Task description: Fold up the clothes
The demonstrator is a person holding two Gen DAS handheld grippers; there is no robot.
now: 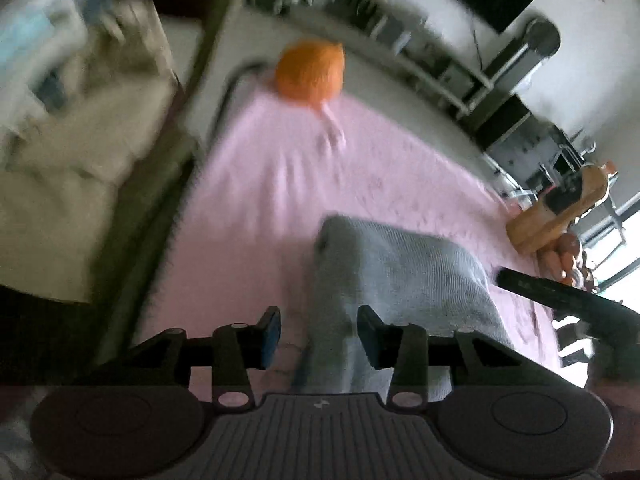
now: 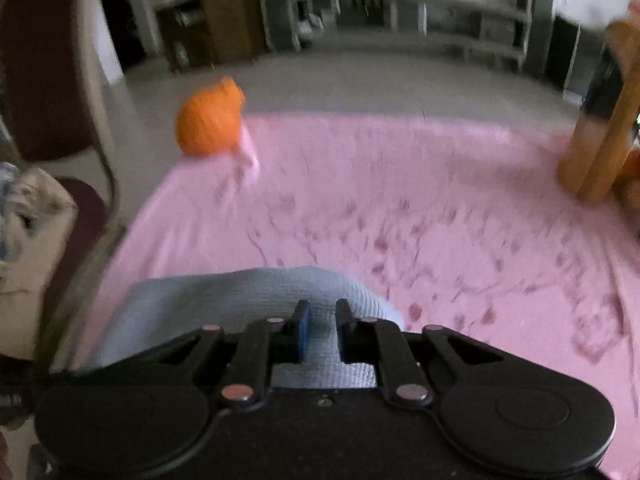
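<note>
Pink cloth (image 2: pixel 400 200) covers the work surface, printed with darker reddish marks that only the right wrist view resolves. On it lies a grey knitted garment (image 1: pixel 400 272), near the front edge. The left gripper (image 1: pixel 318 334) has its fingers spread wide, and a hanging fold of the grey knit lies between them; whether either pad touches it cannot be told. The right gripper (image 2: pixel 323 322) has its fingers drawn close around a ridge of the same garment and pinches it. An orange ball-like object (image 2: pixel 210 122) sits at the far left corner of the cloth, well apart from the garment. A wooden block stand (image 2: pixel 600 128) rises at the right edge. Only the left wrist view shows a beige fabric heap (image 1: pixel 72 152) off the left side of the cloth, and a dark bar (image 1: pixel 560 296), entering from the right.
</note>
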